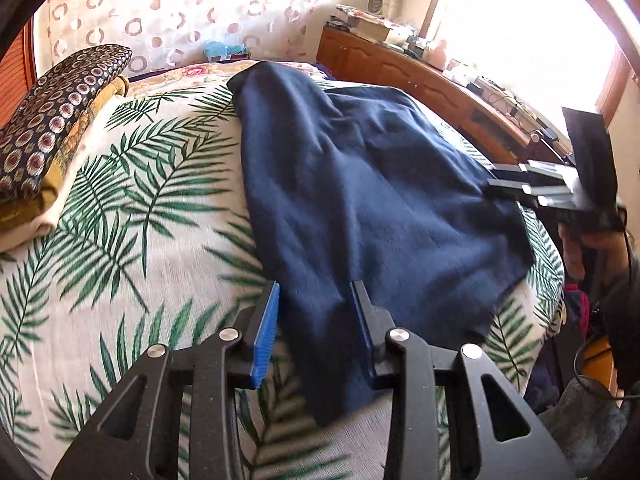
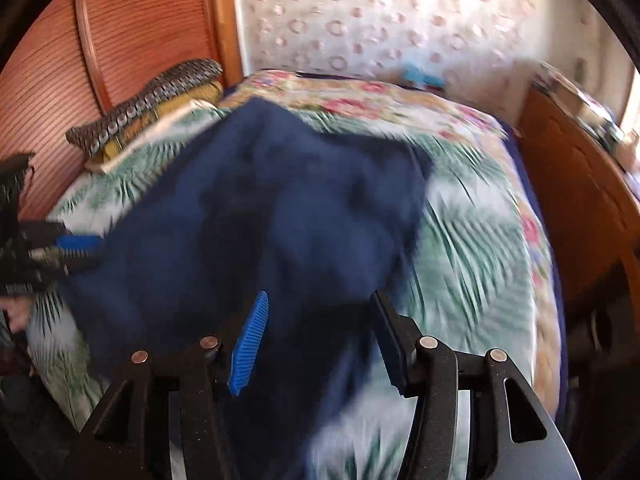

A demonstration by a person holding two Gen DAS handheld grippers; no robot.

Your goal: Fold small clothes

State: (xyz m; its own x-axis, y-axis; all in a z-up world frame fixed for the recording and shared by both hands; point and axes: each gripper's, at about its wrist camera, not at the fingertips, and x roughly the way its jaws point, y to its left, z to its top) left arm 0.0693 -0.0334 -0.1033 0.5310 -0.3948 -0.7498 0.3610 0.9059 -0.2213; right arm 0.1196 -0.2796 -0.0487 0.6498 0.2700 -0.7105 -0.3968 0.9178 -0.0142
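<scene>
Bed [image 1: 120, 200] in palm-leaf cover; wooden cabinet [image 1: 400, 68] beside it; bright window [image 1: 520, 28]; ring-patterned curtain [image 1: 168, 12].

We are carrying two black linkage grippers with round silver pivot screws, the left gripper [image 1: 314, 300] and the right gripper [image 2: 320, 312]. Each is wearing ribbed blue pads [image 1: 266, 334], and a dark sleeve [image 1: 622, 320] and thin black cable [image 1: 584, 364] are trailing behind.

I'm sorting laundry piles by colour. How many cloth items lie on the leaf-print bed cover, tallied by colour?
Navy garment: 1
Dark ring-patterned folded cloth: 1
Mustard folded cloth: 1
White folded cloth: 1
Total: 4
</scene>
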